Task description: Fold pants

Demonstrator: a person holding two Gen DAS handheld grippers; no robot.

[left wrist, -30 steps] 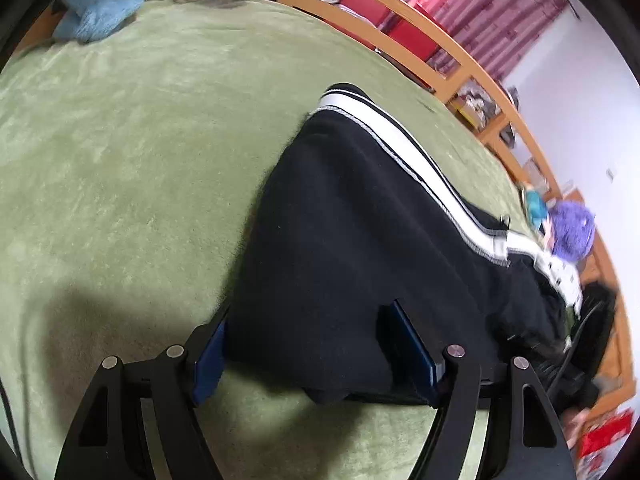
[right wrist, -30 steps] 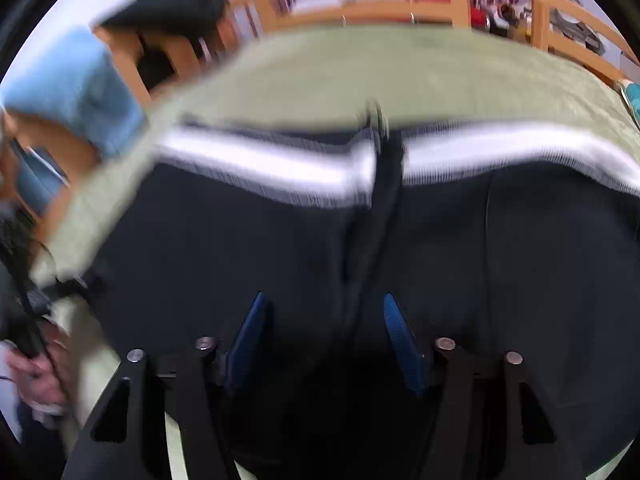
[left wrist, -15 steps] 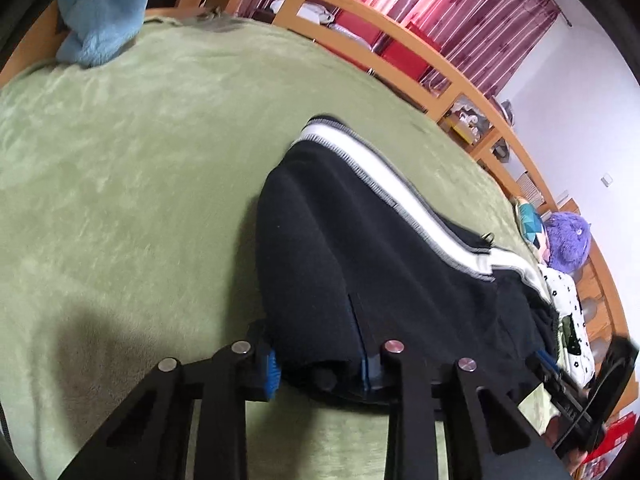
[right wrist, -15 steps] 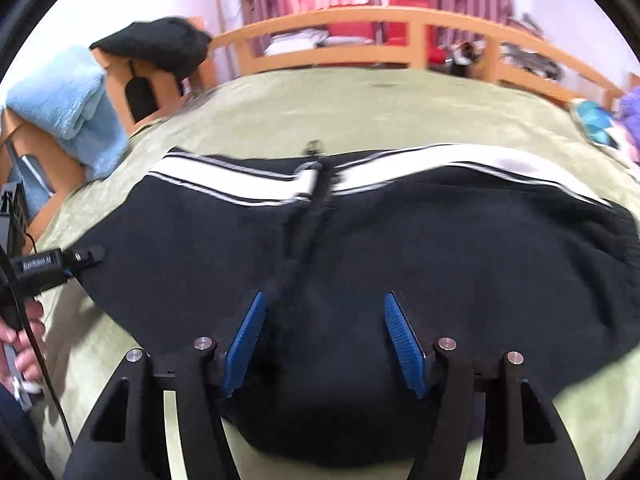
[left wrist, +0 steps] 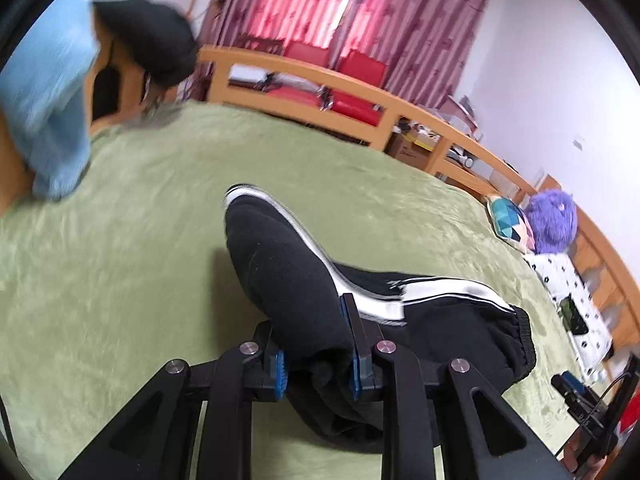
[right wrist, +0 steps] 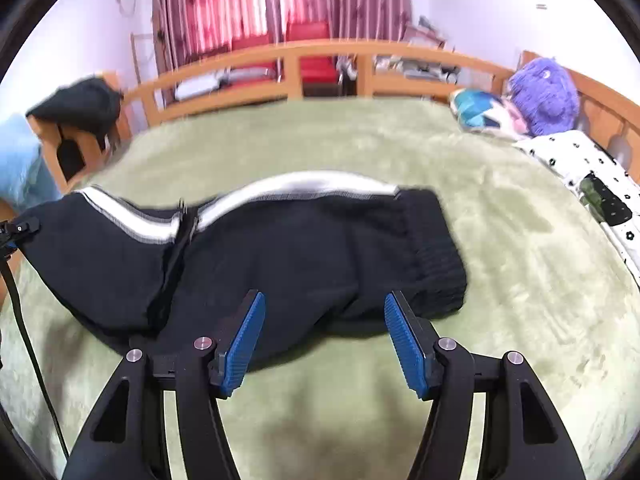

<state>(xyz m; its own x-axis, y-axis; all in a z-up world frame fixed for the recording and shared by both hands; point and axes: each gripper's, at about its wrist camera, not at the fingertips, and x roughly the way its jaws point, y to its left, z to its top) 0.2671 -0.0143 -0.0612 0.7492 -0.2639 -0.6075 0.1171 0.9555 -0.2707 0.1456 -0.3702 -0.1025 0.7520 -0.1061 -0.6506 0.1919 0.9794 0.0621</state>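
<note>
Bed (right wrist: 500, 264) under a green blanket carries the black pants (right wrist: 288, 256), white-striped, lying across its middle with one end raised. Left gripper (left wrist: 318, 356) has its jaws closed on a bunched fold of the pants at that raised end. Right gripper (right wrist: 324, 340) hovers at the near edge of the pants, jaws spread wide, holding nothing. A purple plush toy (right wrist: 546, 96) sits by the rail.

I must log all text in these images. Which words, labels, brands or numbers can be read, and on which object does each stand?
None can be read.
Cardboard box behind the bed rail: faint print, too blurred.
Black device at the right edge: tiny marking, too small.
Pants: only white stripes, no lettering.
</note>
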